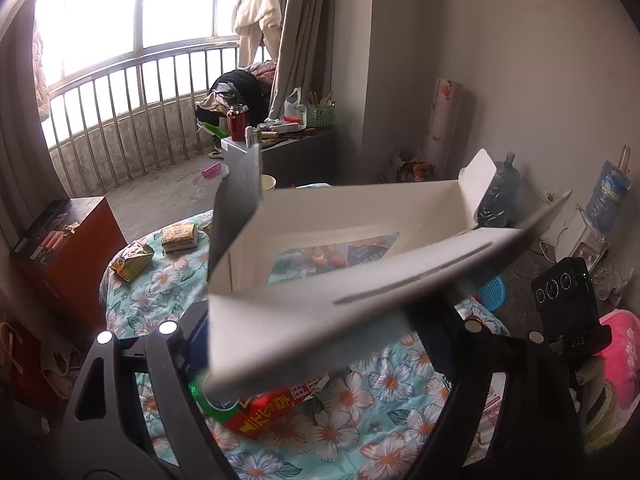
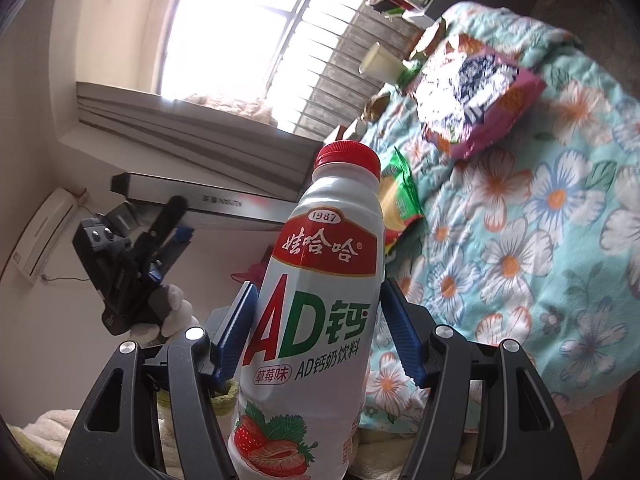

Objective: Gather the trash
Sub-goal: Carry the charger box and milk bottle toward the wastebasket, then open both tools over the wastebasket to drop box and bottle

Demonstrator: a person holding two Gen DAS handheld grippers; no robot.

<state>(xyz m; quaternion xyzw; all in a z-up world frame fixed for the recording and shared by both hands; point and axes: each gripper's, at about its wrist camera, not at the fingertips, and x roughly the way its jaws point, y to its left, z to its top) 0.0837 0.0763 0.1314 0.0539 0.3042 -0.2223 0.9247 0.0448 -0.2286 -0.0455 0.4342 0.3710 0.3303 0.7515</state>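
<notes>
Right tool [image 2: 316, 332] grips bottle [image 2: 320, 320] labelled "AD钙奶饮料".

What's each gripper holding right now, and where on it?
Right gripper clamps the milk drink bottle around its middle. Left gripper holds the open white box by its near flap.

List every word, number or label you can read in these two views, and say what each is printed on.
"1987" – red band of the white plastic drink bottle with a red cap
"娃哈哈" – same red band
"AD钙" – bottle's middle, large letters
"AD钙奶饮料" – below that
"草莓味" – small oval beside it
"DAS" – black camera block
Red and green snack wrapper: blurred, unreadable
Grey bar under the white open box: mirrored print, unreadable
</notes>
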